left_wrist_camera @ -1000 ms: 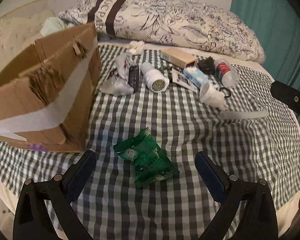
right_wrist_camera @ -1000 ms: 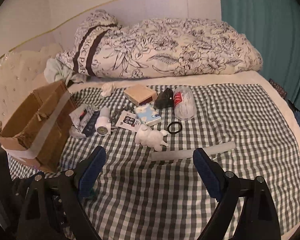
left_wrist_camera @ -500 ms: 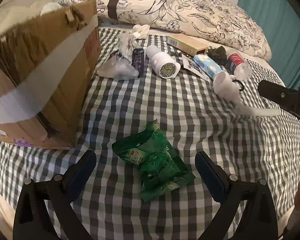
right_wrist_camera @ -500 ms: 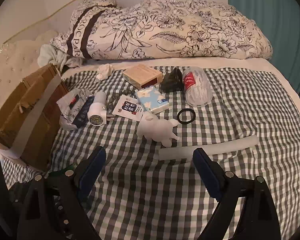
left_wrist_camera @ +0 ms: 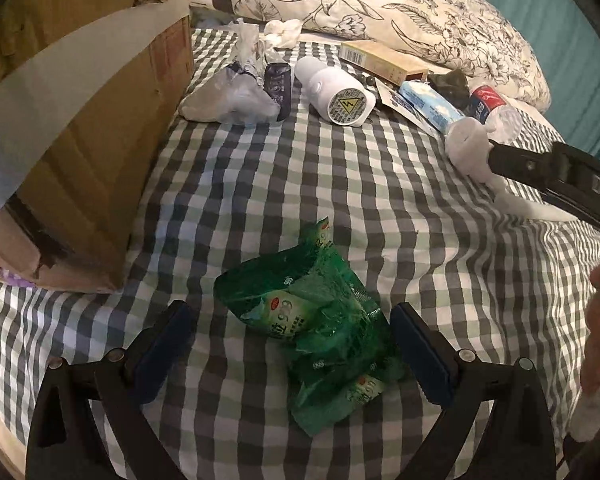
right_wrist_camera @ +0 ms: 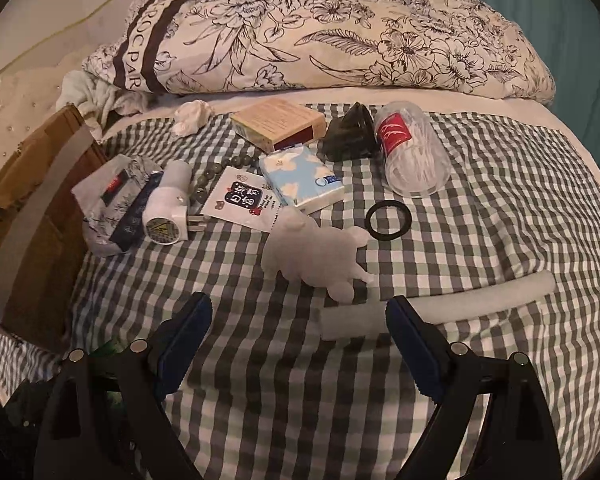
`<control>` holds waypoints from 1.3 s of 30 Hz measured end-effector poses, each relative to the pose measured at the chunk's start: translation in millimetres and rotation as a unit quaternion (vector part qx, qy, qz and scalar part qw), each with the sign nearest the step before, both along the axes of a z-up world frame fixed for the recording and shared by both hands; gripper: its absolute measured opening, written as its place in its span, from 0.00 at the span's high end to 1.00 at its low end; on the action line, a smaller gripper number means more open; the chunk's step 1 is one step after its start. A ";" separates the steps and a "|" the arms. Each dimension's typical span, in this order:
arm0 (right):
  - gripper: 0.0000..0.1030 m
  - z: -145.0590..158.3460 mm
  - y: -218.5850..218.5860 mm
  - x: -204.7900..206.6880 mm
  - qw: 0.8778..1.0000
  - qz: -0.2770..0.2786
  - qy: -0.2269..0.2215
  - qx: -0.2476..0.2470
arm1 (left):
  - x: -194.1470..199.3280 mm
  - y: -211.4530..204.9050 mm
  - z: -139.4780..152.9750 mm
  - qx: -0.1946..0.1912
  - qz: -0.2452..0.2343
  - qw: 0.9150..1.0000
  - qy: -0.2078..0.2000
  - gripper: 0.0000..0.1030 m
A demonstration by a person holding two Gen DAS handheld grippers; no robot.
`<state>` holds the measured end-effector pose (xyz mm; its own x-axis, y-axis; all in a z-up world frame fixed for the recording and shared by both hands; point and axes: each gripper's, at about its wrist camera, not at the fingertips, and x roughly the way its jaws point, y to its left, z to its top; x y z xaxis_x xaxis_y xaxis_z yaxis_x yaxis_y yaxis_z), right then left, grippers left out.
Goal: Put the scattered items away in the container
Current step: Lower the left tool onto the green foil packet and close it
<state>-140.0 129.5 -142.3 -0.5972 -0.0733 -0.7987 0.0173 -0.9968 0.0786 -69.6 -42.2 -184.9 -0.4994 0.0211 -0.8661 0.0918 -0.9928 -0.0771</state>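
Two grippers are working here, and I am holding one in each hand above the checked bed cover [left_wrist_camera: 340,184]. At the far left the cardboard box [left_wrist_camera: 80,112] is standing with its taped wall toward me; I judge it is placed there at the edge so that each thing needs only a short way to it, but its inside is not showing in either view. Just beside its wall a clear plastic bag [left_wrist_camera: 228,98] and a white plug adapter [left_wrist_camera: 338,94] are lying, near enough to go in later. My left gripper [left_wrist_camera: 290,342] is pointing steeply down with its jaws spread wide, and the crumpled green packet [left_wrist_camera: 320,328] is lying between the two blue pads [left_wrist_camera: 166,344], touching neither of them, so nothing is gripped yet. I am keeping them wide because the packet is puffy and uneven. Moving to the right, the white soft toy [right_wrist_camera: 320,252] is lying near the middle, with a black ring [right_wrist_camera: 388,220] just beside it. My right gripper [right_wrist_camera: 298,334] is also gaping wide and empty, and the left end of the white foam stick [right_wrist_camera: 440,306] is lying between its pads, not pressed. The stick is long, so I think a grip near the end may let it swing.
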 end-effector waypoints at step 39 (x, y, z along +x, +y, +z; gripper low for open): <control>0.22 -13.8 16.9 -23.2 0.999 -0.039 -0.008 -0.025 | 0.8 -11.0 9.5 0.014 0.009 0.999 0.049 0.57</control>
